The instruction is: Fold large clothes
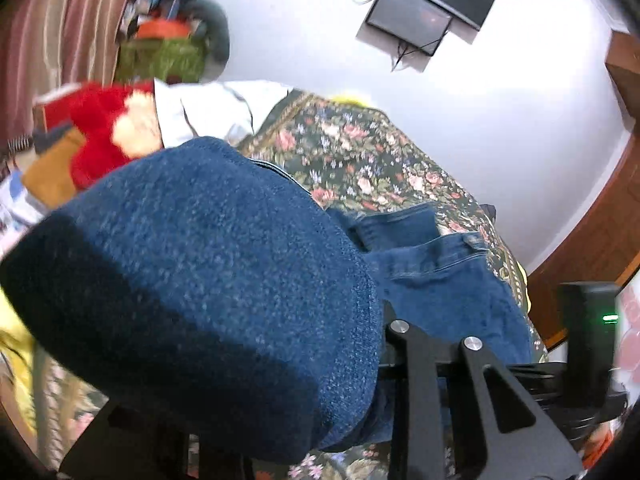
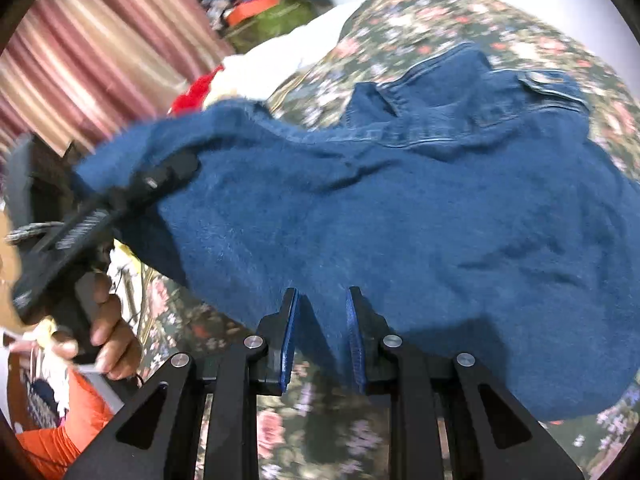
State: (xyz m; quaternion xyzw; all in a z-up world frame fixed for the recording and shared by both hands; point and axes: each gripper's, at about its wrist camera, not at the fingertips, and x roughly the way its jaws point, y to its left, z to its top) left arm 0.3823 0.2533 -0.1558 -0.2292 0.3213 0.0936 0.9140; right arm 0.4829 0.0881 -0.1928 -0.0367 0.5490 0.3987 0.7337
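My biggest worry is the denim jacket (image 2: 400, 208) slipping. It is heavy cloth, and each hand-held gripper holds only a narrow bite at an edge, so a quick lift could pull the fabric out of one side and drop the fold crooked. The blur in both views suggests quick motion, which makes that likelier. The jacket's collar end could also drag across the floral bedspread (image 2: 460, 16) and bunch it up. Its loose lower edge hangs close to my own body, where it could snag.

My right hand-held gripper (image 2: 322, 340) has its blue pads nearly together, pinching a hanging fold of the jacket's near edge. My left hand-held gripper (image 2: 160, 180) is off to the left in the right wrist view, its fingers clamped on the jacket's left edge and lifting it. In the left wrist view that raised cloth drapes right over the fingers and hides the tips. The rest of the jacket, collar and chest pocket, lies beyond both grippers on the bed, spread toward the far side.
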